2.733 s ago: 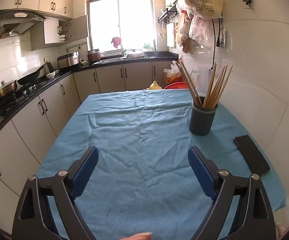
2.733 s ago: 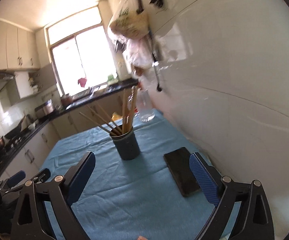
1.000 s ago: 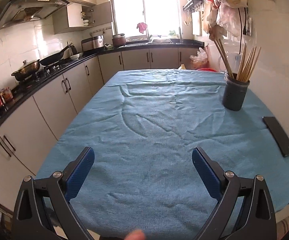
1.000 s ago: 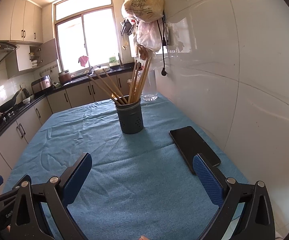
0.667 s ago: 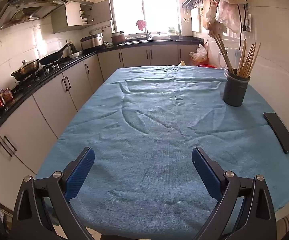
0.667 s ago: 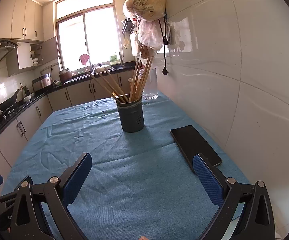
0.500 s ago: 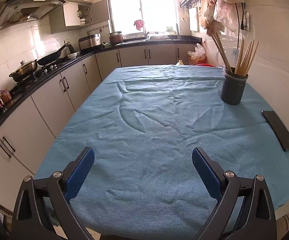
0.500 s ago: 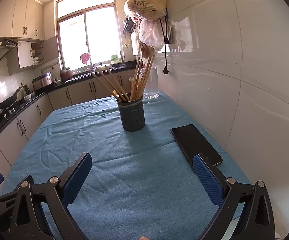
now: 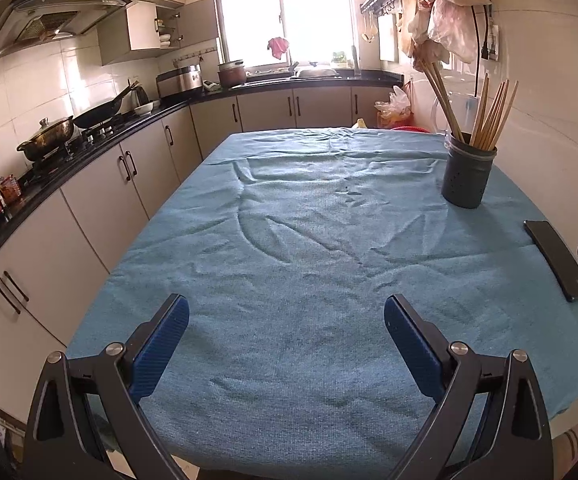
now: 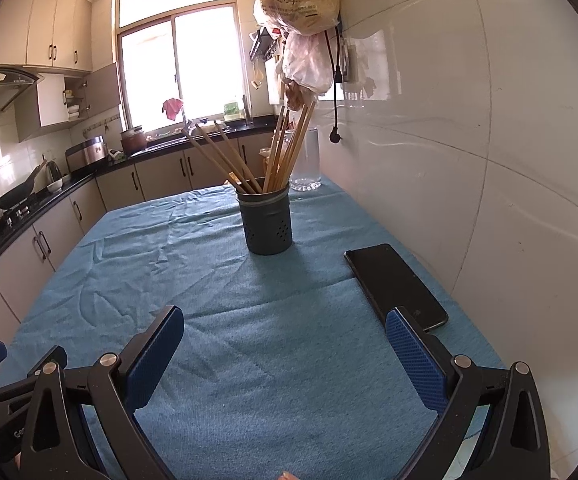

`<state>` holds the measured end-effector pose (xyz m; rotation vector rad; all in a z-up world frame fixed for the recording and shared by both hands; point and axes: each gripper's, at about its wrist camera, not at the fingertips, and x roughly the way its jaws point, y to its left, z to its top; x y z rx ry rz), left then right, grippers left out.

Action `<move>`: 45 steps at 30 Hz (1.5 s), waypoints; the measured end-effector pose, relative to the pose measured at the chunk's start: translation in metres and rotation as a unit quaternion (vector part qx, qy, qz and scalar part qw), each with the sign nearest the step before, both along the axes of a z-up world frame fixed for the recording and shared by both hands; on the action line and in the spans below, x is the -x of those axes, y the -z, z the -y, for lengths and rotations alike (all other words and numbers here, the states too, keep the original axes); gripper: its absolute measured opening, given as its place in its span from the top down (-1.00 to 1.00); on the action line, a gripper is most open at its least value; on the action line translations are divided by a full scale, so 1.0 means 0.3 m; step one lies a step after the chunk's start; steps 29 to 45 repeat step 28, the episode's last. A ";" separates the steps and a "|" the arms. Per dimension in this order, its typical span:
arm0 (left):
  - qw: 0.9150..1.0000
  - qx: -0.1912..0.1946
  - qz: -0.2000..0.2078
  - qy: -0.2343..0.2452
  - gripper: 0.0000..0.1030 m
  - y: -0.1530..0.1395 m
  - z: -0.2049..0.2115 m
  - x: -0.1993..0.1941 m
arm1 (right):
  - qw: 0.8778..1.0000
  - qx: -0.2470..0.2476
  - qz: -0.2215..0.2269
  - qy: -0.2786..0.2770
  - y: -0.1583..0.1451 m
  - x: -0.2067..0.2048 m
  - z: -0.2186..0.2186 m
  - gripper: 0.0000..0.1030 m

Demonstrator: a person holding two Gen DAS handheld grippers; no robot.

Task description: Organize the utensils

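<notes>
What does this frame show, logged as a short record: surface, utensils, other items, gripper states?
surface: blue cloth covering the table
utensils: chopsticks standing in a dark holder, splayed apart
other items: black phone lying flat near the wall; clear jar behind the holder
left gripper: open, empty, above the cloth
right gripper: open, empty, facing the holder

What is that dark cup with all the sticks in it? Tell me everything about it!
The cup is a dark grey round holder, probably plastic, with small holes low on its side and a lighter band near the rim. It stands upright on the blue cloth, near the white wall. Long wooden chopsticks stick out of its top, some leaning left, the others leaning right. A black phone lies nearby, not touching it. Neither gripper touches it.
</notes>
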<state>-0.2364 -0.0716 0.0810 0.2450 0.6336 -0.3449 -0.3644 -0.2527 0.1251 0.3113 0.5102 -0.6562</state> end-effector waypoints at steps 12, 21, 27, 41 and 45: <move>1.000 -0.001 -0.001 0.000 -0.89 0.005 -0.001 -0.002 | 1.000 0.000 -0.007 -0.003 0.004 -0.008 -0.011 -0.99; 1.000 -0.002 -0.002 0.001 -0.90 0.007 -0.001 -0.005 | 1.000 -0.003 -0.012 -0.006 0.007 -0.021 -0.011 -0.99; 1.000 -0.009 -0.007 -0.010 -0.90 0.009 -0.008 -0.031 | 1.000 -0.008 -0.015 -0.010 0.012 -0.031 -0.007 -0.99; 1.000 -0.009 -0.012 -0.010 -0.90 0.012 -0.014 -0.051 | 1.000 -0.011 -0.017 -0.011 0.015 -0.035 -0.001 -0.99; 1.000 -0.009 -0.012 -0.010 -0.90 0.012 -0.014 -0.051 | 1.000 -0.011 -0.017 -0.011 0.015 -0.035 -0.001 -0.99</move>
